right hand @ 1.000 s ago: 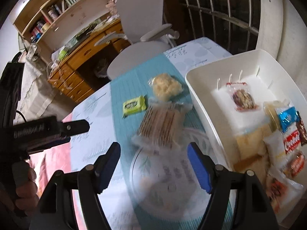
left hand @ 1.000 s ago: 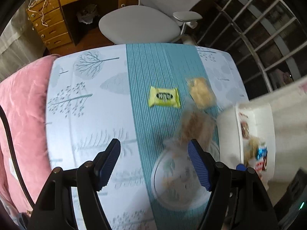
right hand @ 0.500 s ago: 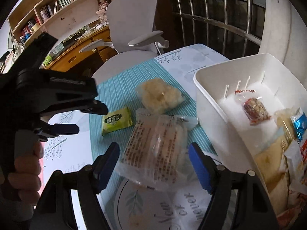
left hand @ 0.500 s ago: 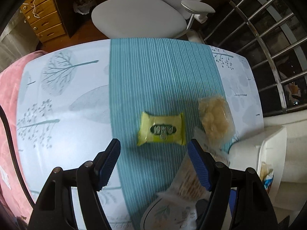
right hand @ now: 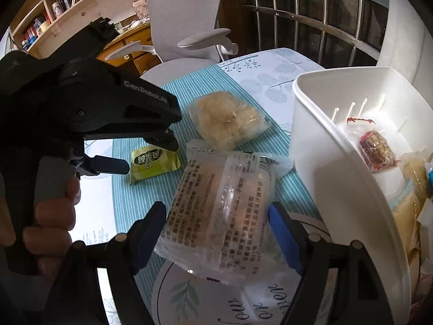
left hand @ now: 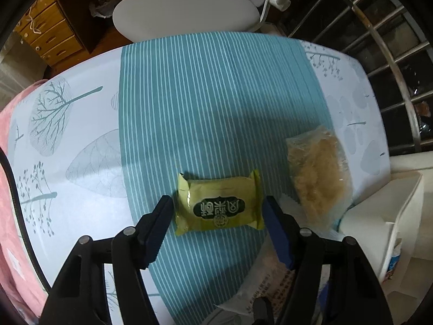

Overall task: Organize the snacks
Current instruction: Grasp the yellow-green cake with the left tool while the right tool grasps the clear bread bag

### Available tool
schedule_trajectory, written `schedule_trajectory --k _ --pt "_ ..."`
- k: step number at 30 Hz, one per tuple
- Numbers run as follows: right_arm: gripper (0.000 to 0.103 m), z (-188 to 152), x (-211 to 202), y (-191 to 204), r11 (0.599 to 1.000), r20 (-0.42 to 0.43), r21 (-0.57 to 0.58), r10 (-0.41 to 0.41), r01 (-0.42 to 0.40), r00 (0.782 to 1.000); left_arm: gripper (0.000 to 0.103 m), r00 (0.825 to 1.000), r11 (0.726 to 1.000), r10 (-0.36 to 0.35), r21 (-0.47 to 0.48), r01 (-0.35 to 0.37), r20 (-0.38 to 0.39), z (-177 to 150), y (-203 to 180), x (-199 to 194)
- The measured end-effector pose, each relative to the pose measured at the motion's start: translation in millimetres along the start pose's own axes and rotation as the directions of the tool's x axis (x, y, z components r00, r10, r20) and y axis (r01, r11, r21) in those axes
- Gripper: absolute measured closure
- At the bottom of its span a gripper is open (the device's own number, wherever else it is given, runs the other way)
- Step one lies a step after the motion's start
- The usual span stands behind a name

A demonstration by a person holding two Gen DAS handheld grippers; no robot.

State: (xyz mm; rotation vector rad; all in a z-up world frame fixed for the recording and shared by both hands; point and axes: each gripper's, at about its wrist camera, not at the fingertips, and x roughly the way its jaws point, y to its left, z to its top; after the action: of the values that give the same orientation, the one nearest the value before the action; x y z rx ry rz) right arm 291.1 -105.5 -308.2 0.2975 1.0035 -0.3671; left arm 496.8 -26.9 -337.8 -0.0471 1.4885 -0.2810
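Observation:
A yellow-green snack packet (left hand: 219, 205) lies on the teal striped runner, right between the open fingers of my left gripper (left hand: 218, 216); it also shows in the right wrist view (right hand: 153, 165) under the left gripper (right hand: 140, 149). My right gripper (right hand: 216, 216) is open, its fingers on either side of a clear cracker packet (right hand: 220, 211) that lies partly on a round plate (right hand: 194, 298). A clear bag of pale puffed snack (left hand: 316, 178) (right hand: 227, 122) lies beside the white bin (right hand: 349, 178).
The white bin holds several wrapped snacks, among them a red-wrapped bar (right hand: 377, 149). A grey office chair (left hand: 186, 10) stands past the table's far edge. A pink cushion (left hand: 10, 243) lies at the left edge. A metal railing (right hand: 311, 13) is behind.
My left gripper has moved forward and down over the yellow-green packet, which now sits between its fingers. My right gripper has closed in around the cracker packet. Both stay open.

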Motion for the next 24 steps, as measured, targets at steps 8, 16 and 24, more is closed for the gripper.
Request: schedule_trajectory --k 8,16,24 --pt "0.023 0 8 3 0.999 0.006 -0.042 -0.023 0.024 1.000 0.044 1.000 1.000 0.007 0.028 -0.007 -0.016 4 -10 6" --pt "0.027 1 9 6 0.997 0.003 -0.067 -0.033 0.033 0.999 0.052 1.000 0.999 0.019 0.027 -0.018 -0.022 7 -13 5" --pt "0.033 7 7 3 0.996 -0.021 -0.079 -0.029 0.028 0.999 0.053 0.998 1.000 0.027 0.009 -0.027 -0.048 -4 1 1"
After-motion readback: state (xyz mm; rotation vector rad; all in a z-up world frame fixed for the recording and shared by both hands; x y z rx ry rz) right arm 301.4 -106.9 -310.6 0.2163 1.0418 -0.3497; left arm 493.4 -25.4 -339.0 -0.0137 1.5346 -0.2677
